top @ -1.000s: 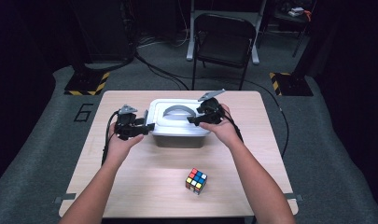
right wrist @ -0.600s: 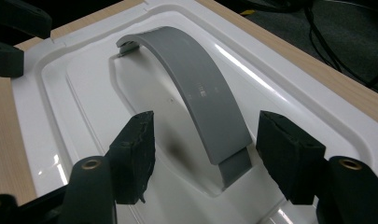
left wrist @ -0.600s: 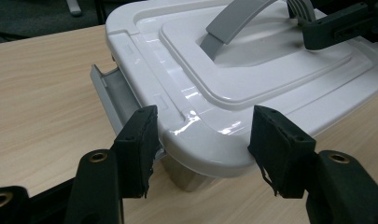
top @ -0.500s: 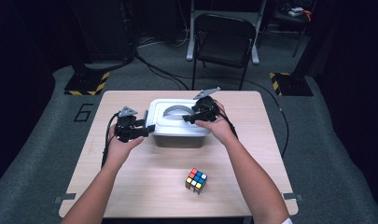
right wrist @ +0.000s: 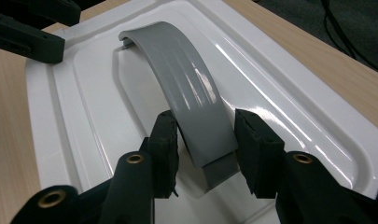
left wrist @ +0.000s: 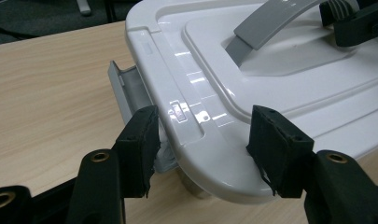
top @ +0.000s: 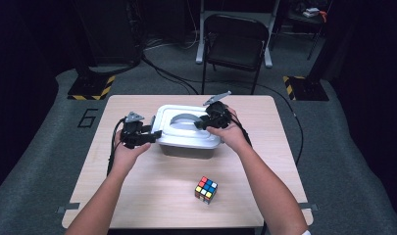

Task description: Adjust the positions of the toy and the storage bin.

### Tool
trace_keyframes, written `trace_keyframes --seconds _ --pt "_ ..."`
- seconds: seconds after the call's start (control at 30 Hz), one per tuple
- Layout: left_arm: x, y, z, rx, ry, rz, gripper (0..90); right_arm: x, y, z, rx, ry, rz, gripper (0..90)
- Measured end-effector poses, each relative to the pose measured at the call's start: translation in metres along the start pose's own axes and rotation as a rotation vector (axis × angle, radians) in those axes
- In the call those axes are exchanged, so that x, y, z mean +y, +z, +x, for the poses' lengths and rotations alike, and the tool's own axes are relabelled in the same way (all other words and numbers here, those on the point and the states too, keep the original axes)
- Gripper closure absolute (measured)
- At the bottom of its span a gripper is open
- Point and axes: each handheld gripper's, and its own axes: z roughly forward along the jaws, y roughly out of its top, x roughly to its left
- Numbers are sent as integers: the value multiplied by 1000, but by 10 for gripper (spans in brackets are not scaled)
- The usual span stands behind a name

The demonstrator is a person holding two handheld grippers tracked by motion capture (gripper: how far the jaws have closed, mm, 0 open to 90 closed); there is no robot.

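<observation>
Lowest in the high view, your two forearms come up from the bottom edge, and the colourful puzzle cube point(top: 206, 189) sits alone on the table point(top: 137, 196) between them, well apart from either tool.

Above that, at centre frame, your left gripper point(top: 148, 135) is at the left end of the white bin point(top: 186, 142). In the left gripper view its jaws are clamped on the lid's rim point(left wrist: 210, 140) at the lower centre of the frame, one pad against the top face and the other tucked at the grey latch point(left wrist: 123, 88) on the side. That hand sits just where it was a second ago, in both earlier high views.

Your right gripper point(top: 202, 122) sits over the right half of the lid point(top: 186, 129). Its jaws have just been closing, and the right gripper view shows why: the near end of the grey handle point(right wrist: 196, 107) lies between them at lower centre, the pads hard up against its two edges. A second ago the same hand hovered in the same spot with the jaws wider, so the only change is this grasp.

That suggests the lid is about to come off: one tool steadies the bin's end, the other has the handle. The latch looks already swung out, though the far side's latch can't be seen.

Farthest back, at the top of the high view, a folding chair point(top: 235, 41) stands on the floor.
</observation>
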Motion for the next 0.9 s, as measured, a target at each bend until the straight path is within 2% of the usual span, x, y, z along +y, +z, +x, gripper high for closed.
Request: trace_keyframes --seconds 0.03,0.13,0.17,0.27,0.5,0.57,0.63,0.67,0.73,0.77,0.9 --pt "0 0 0 1 6 -2 431 0 -1 2 -2 12 10 612" --pt "1 1 0 -6 -3 -4 432 0 -2 3 4 -10 22 621" --pt "1 1 1 -3 -3 -4 432 0 -3 5 4 5 30 623" --pt "1 2 1 -9 -9 -3 433 -1 -5 6 7 -12 43 630" --pt "2 5 -2 -22 -13 -5 429 -4 -13 13 16 -11 78 642" --pt "3 7 -3 -31 -1 -3 427 -7 -16 13 18 -8 80 645" --pt "3 9 -6 -42 -6 -12 426 -11 -20 15 16 6 83 649" --pt "4 10 -6 -47 11 1 426 -13 -22 14 16 9 81 650" --pt "5 12 -10 -53 6 -8 426 -18 -27 15 21 24 80 652" --pt "5 13 -11 -55 18 -3 426 -20 -29 15 23 20 70 653" --pt "6 16 -16 -75 21 0 427 -31 -39 18 21 23 61 658"
